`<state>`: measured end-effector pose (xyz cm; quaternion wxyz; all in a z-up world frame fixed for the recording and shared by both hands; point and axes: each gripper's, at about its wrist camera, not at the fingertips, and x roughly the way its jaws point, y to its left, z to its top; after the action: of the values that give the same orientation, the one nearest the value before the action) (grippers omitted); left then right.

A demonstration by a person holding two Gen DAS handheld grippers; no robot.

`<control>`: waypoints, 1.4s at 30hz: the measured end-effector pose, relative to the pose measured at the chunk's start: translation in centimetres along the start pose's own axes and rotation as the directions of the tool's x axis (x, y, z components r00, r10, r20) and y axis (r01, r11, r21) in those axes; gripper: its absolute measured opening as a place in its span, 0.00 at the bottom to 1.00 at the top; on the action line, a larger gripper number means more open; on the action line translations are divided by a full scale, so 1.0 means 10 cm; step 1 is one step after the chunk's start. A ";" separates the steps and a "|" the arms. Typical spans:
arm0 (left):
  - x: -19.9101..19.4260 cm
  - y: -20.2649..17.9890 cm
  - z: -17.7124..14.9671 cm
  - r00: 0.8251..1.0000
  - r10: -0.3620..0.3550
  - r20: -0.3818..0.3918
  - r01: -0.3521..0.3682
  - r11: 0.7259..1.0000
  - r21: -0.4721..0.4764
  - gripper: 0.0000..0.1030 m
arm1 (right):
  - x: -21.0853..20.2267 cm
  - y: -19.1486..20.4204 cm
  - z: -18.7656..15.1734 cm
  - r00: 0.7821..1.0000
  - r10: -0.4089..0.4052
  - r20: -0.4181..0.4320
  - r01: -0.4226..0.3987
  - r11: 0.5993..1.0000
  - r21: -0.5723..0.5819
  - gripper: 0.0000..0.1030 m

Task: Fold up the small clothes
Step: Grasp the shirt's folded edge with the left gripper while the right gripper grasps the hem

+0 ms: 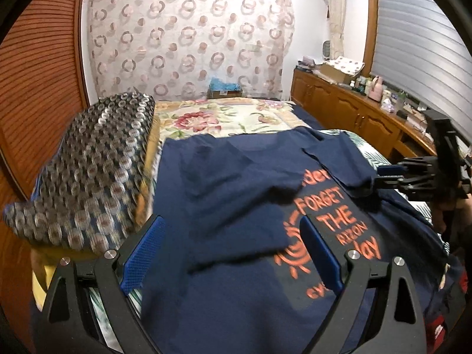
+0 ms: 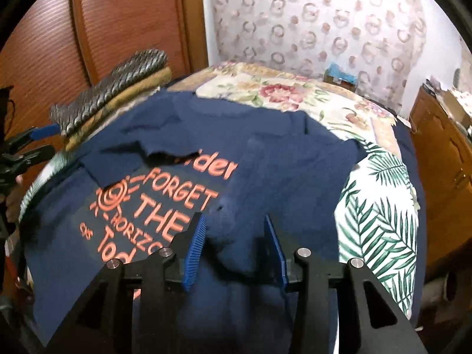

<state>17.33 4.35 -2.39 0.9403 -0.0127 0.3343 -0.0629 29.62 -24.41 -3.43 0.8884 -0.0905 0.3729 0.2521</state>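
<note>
A navy T-shirt (image 1: pixel 236 183) with orange lettering lies face up on the bed, both sleeves folded in over its front. In the left wrist view my left gripper (image 1: pixel 231 221) hovers over the shirt's left half, jaws wide open, pads clear of the cloth. It shows small at the left edge of the right wrist view (image 2: pixel 44 141). My right gripper (image 2: pixel 233 217) is over the shirt (image 2: pixel 295 171), its right side folded in. A raised ridge of navy cloth sits between the blue pads, with gaps either side. Seen from the left, the right gripper (image 1: pixel 374 177) is at the folded right sleeve's edge.
The bed (image 2: pixel 377 221) carries a palm-leaf sheet and a floral cover (image 1: pixel 206 118) further back. A pile of folded patterned cloths (image 1: pixel 88 177) sits left of the shirt. A ribbed wooden wardrobe (image 1: pixel 38 88) stands on the left, a cluttered wooden dresser (image 1: pixel 354 112) on the right.
</note>
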 end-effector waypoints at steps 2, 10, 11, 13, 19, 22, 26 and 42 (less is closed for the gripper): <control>0.08 0.05 0.09 1.000 0.004 -0.010 -0.004 1.000 0.010 0.91 | 0.00 -0.05 0.02 1.000 -0.028 0.013 0.028 1.000 0.006 0.42; 0.61 0.18 0.50 0.993 0.028 -0.110 -0.020 0.998 0.066 0.69 | 0.20 -0.41 0.16 0.995 -0.094 0.015 0.093 0.994 0.053 0.42; 0.69 0.21 0.55 0.991 0.039 -0.125 -0.030 0.997 0.072 0.62 | 0.25 -0.45 0.19 0.995 -0.098 0.010 0.097 0.994 0.055 0.42; 0.88 0.27 0.65 0.985 0.056 -0.162 -0.043 0.996 0.081 0.56 | 0.36 -0.54 0.25 0.994 -0.111 0.002 0.111 0.992 0.057 0.42; 1.42 0.41 0.84 0.954 0.119 -0.276 -0.098 0.991 0.087 0.47 | 0.70 -0.80 0.42 0.995 -0.095 -0.020 0.097 0.989 0.110 0.42; 1.63 0.40 0.87 0.936 0.154 -0.317 -0.125 0.986 0.109 0.37 | 0.82 -0.86 0.49 0.996 -0.086 -0.027 0.089 0.988 0.125 0.42; 1.81 0.35 0.91 0.910 0.216 -0.353 -0.172 0.973 0.151 0.34 | 0.92 -0.87 0.55 0.995 -0.087 -0.038 0.091 0.988 0.121 0.42; 2.07 0.29 0.90 0.855 0.306 -0.419 -0.218 0.944 0.247 0.38 | 0.93 -0.91 0.51 0.997 -0.078 -0.024 0.080 0.989 0.122 0.42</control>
<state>39.21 4.50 -8.57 0.8331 0.1382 0.5346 0.0334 43.00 -26.94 -6.66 0.8980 -0.0525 0.3923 0.1925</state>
